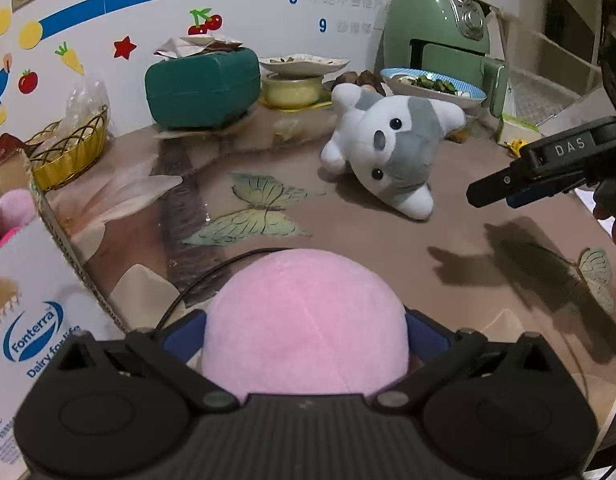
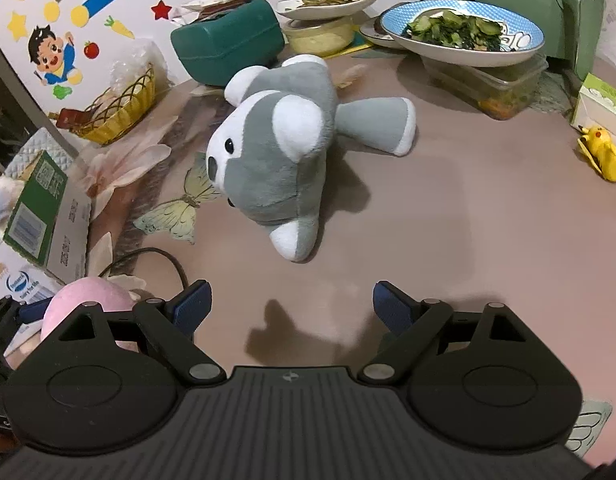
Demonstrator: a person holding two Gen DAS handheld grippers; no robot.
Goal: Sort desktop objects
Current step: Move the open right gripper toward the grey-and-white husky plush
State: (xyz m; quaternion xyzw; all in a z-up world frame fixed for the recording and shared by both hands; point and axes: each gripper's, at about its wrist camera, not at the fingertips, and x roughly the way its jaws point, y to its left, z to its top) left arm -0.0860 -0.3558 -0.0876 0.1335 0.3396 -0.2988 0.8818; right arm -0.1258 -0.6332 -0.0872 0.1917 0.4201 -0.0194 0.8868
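Observation:
A round pink plush [image 1: 303, 324] fills the space between the fingers of my left gripper [image 1: 305, 320], low in the left wrist view. The jaws stand wide and the plush looks unsqueezed, so I read this gripper as open around it. The right wrist view shows the same pink plush [image 2: 87, 300] at the lower left, next to a cardboard box. A grey and white plush dog [image 1: 392, 148] [image 2: 275, 148] lies on its side in the middle of the table. My right gripper [image 2: 289, 296] hovers open and empty just in front of the dog, its finger [image 1: 508, 184] entering from the right.
A Fonterra cardboard box [image 1: 27, 300] stands at the left edge, with a black cable [image 1: 195, 284] beside it. Along the back wall are a yellow wire basket [image 1: 67, 152], a dark green case [image 1: 203, 88], dishes of food [image 2: 460, 32] and a green air fryer [image 1: 440, 36]. A small yellow figure [image 2: 604, 152] lies at the right.

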